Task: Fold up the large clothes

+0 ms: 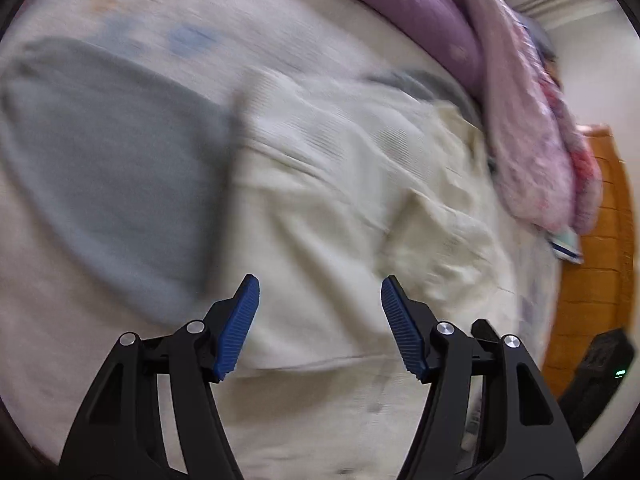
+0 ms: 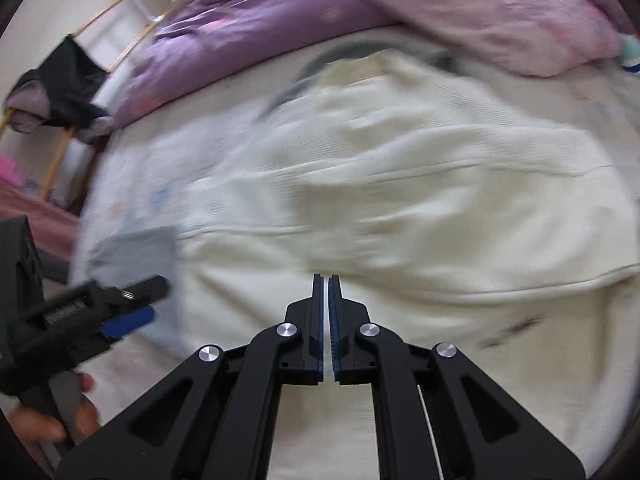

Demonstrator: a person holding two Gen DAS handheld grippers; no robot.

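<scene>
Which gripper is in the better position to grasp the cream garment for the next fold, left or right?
Probably the left. The left gripper is open above the cream garment, beside the grey cloth. The right gripper is shut and holds nothing.

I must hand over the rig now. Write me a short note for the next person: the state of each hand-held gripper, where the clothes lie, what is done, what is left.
Left hand-held gripper: open, empty, over the cream garment.
Right hand-held gripper: shut, nothing visibly held, pointing at the same garment.
Clothes: cream garment on the bed, creased, partly folded over itself. Grey cloth flat beside it. Purple bedding heaped behind.
Done: cannot tell; frames are blurred.
Left: probably grip the cream garment and finish folding it.
</scene>
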